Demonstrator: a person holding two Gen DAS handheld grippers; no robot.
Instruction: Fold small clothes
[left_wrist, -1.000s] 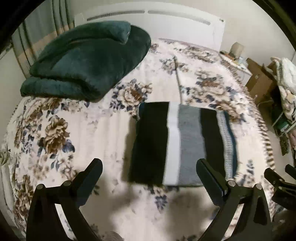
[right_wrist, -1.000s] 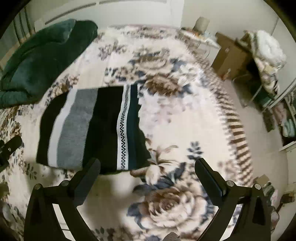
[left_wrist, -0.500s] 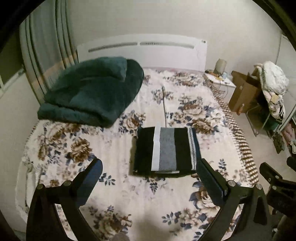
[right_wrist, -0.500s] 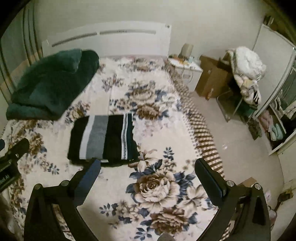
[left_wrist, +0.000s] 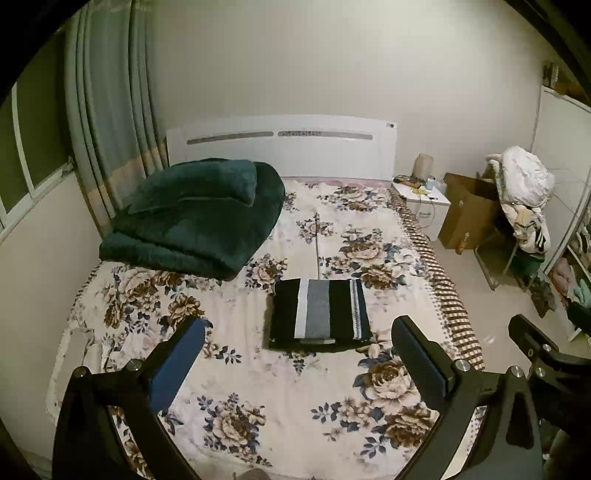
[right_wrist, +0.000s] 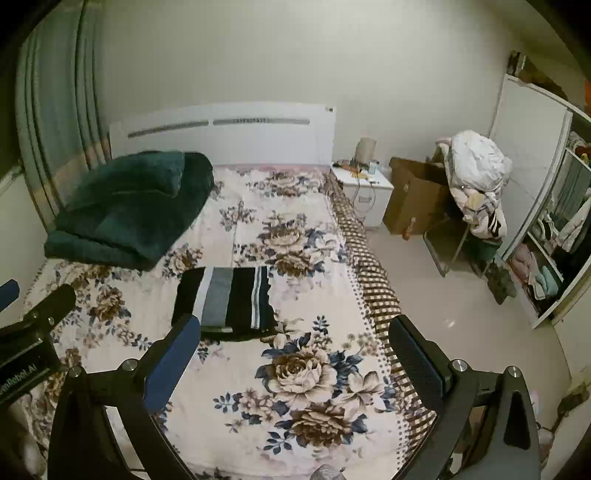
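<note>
A folded garment (left_wrist: 319, 314) with black, white and grey stripes lies flat in the middle of the floral bed (left_wrist: 236, 369); the right wrist view shows the garment (right_wrist: 225, 299) too. My left gripper (left_wrist: 299, 339) hangs open well back from it, near the foot of the bed, holding nothing. My right gripper (right_wrist: 295, 332) is open as well, empty, to the right of the garment and also far back. The right gripper (left_wrist: 535, 347) shows at the right edge of the left wrist view, and the left gripper (right_wrist: 22, 317) at the left edge of the right wrist view.
A folded dark green blanket (left_wrist: 195, 218) lies at the bed's head on the left, before a white headboard (left_wrist: 280, 147). Right of the bed stand a white nightstand (left_wrist: 424, 206), a cardboard box (left_wrist: 469, 214), a chair piled with clothes (left_wrist: 524, 199) and an open wardrobe (right_wrist: 546, 236).
Both grippers have pulled far back and up from the folded garment, which now looks small in the middle of the bed. The garment has stayed where it was.
</note>
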